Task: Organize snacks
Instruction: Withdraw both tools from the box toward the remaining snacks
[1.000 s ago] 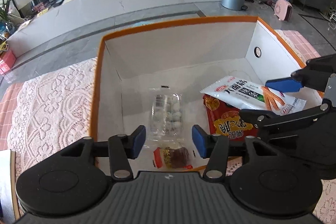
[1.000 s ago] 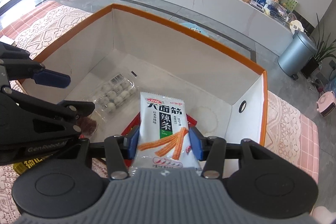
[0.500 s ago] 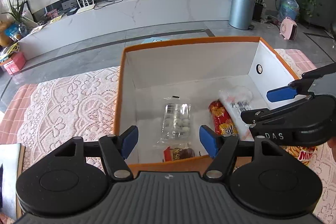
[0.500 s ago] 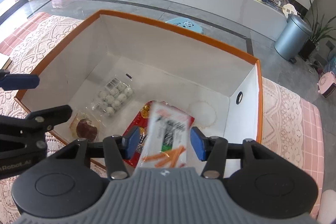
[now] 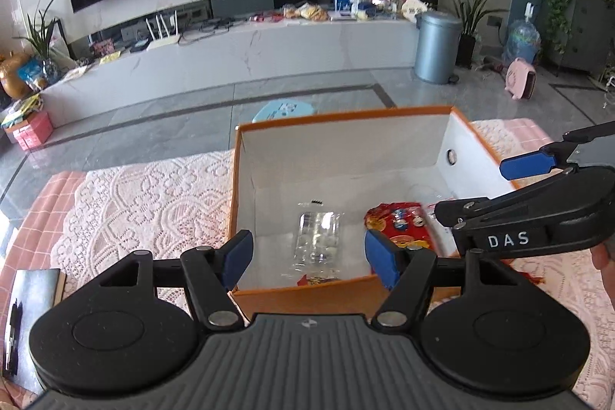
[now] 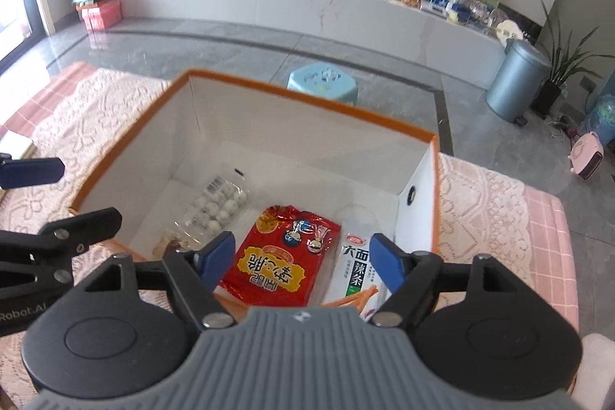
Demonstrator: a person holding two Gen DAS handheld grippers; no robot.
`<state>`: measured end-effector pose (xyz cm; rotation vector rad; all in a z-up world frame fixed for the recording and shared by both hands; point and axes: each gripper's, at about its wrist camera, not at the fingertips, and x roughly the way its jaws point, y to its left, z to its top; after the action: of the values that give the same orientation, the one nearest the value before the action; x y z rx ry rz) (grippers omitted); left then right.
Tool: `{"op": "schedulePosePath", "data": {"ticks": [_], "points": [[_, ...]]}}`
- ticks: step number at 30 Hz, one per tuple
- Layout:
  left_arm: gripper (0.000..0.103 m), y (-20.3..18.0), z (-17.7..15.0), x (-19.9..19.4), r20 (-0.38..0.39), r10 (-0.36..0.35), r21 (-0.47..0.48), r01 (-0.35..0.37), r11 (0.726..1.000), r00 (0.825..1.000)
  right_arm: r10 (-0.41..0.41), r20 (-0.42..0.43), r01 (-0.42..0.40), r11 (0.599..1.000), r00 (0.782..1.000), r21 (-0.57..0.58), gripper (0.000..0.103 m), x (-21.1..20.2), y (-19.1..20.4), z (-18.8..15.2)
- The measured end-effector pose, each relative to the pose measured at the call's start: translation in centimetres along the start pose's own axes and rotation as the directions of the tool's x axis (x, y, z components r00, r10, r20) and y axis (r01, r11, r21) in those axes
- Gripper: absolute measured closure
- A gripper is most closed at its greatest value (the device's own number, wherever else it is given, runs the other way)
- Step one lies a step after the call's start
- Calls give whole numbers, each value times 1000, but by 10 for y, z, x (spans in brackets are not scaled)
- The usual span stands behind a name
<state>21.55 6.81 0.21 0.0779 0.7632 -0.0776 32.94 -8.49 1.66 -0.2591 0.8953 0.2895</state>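
Note:
An orange-rimmed white box stands on the lace-covered table. Inside lie a clear pack of white balls, a red snack bag, a white spicy-strip packet by the right wall, and a small brown snack. My left gripper is open and empty above the box's near edge. My right gripper is open and empty above the box's near edge, over the red bag and white packet.
A dark notebook with a pen lies at the table's left edge. A blue stool stands beyond the box. A grey bin and a long white counter are farther back.
My right gripper opened and let go of the white packet, which dropped into the box beside the red bag. Both grippers pulled back and up from the box.

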Motion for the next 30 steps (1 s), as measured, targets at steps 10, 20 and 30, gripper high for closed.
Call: {"op": "schedulePosePath", "data": {"ticks": [10,20,30], "points": [[24,-14,-24,-56,82,-7,43,4,999,997,21,169,-37,995,985,95,14,-82,-9,-44],[17,-38,-54,-103,131,-69,134,52,990,989,-32,319,5,996,947,86,8,-141,10,-117],[15,-52,-90,-119,146,-63,106,48,993,987,-129,378,80,987,917,143,8,-176,20,-183]]}}
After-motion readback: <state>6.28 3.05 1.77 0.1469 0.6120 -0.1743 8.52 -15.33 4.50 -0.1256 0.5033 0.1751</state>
